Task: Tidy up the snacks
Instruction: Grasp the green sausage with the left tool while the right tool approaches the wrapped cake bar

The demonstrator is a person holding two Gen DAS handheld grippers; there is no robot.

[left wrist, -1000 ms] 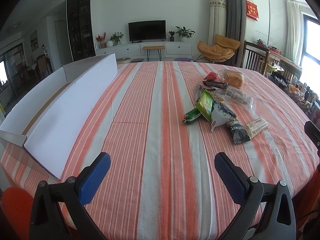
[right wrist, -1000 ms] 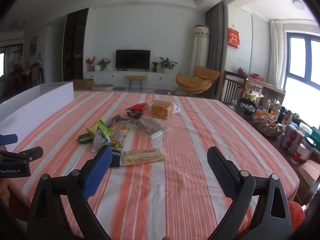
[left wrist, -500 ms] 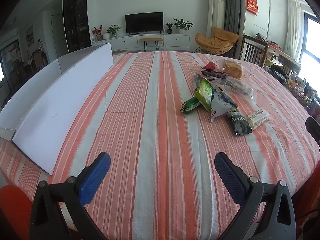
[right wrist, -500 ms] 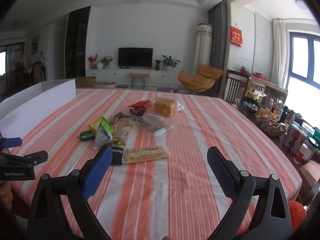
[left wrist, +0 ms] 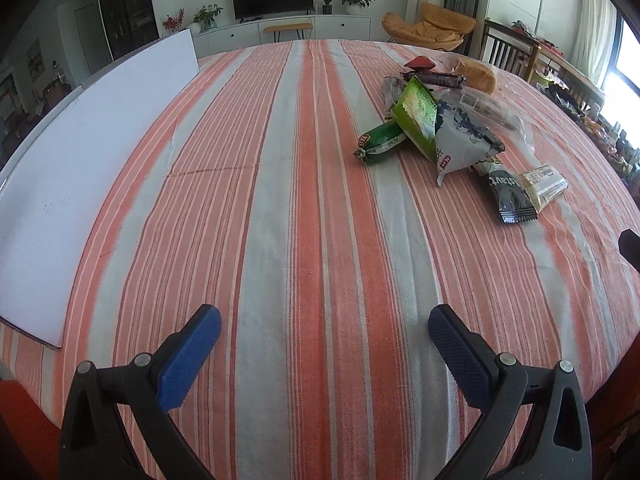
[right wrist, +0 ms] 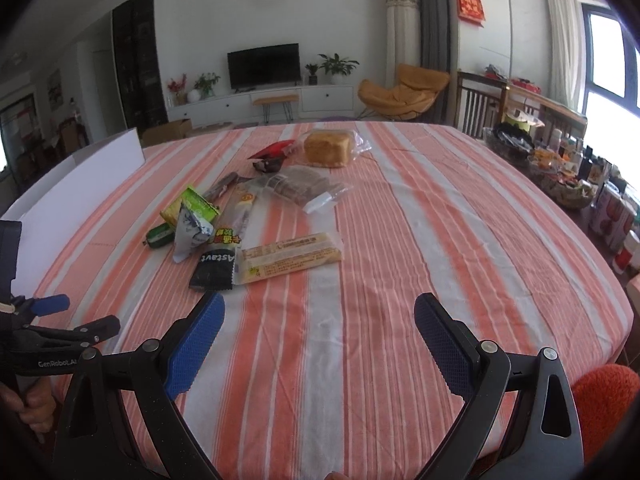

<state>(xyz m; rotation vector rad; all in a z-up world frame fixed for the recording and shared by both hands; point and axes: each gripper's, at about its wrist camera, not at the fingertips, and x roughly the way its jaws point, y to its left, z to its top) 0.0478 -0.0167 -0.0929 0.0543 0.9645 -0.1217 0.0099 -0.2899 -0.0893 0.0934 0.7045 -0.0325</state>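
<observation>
A heap of snack packets lies on the striped tablecloth (left wrist: 312, 208): a green sausage stick (left wrist: 379, 143), a green packet (left wrist: 416, 116), a white-blue packet (left wrist: 460, 140), a black packet (left wrist: 508, 196) and a clear biscuit bar (left wrist: 544, 184). In the right wrist view the same heap shows with the black packet (right wrist: 214, 268), the biscuit bar (right wrist: 292, 258) and a bagged bread loaf (right wrist: 328, 148). A white open box (left wrist: 80, 160) stands at the left. My left gripper (left wrist: 324, 328) is open and empty above the cloth. My right gripper (right wrist: 320, 316) is open and empty, just short of the black packet.
The left gripper also shows at the left edge of the right wrist view (right wrist: 44, 320). A side table with jars and baskets (right wrist: 568, 168) stands to the right. An orange chair (right wrist: 404, 92) and a TV cabinet (right wrist: 264, 100) are beyond the table.
Both grippers have moved forward and tilted down toward the table, so the snack heap looks closer. Both stay open and empty. No snack has moved.
</observation>
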